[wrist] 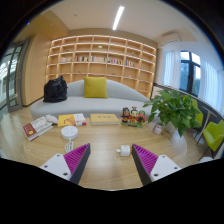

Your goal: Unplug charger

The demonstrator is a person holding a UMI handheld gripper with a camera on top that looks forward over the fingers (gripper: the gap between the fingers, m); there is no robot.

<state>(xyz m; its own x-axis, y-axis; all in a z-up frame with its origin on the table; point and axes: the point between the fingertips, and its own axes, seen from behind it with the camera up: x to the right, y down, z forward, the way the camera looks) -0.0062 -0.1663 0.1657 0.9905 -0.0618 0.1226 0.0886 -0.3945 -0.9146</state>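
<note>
The gripper [111, 160] is spread wide, its pads [77, 157] touching nothing. A small white charger [124, 151] lies on the table [105, 172] between the fingertips, gaps at either side.

We see a warmly lit room, evenly bright. Light comes from a long ceiling strip lamp [118, 17] that glows white, and from daylight through the windows [189, 72], which are pale and washed out. The desk [105, 140] shows a soft sheen and only faint shadows. The wide lens bends straight lines strongly toward the rim, curving the bookshelf [103, 62]. Far detail is soft.
</note>
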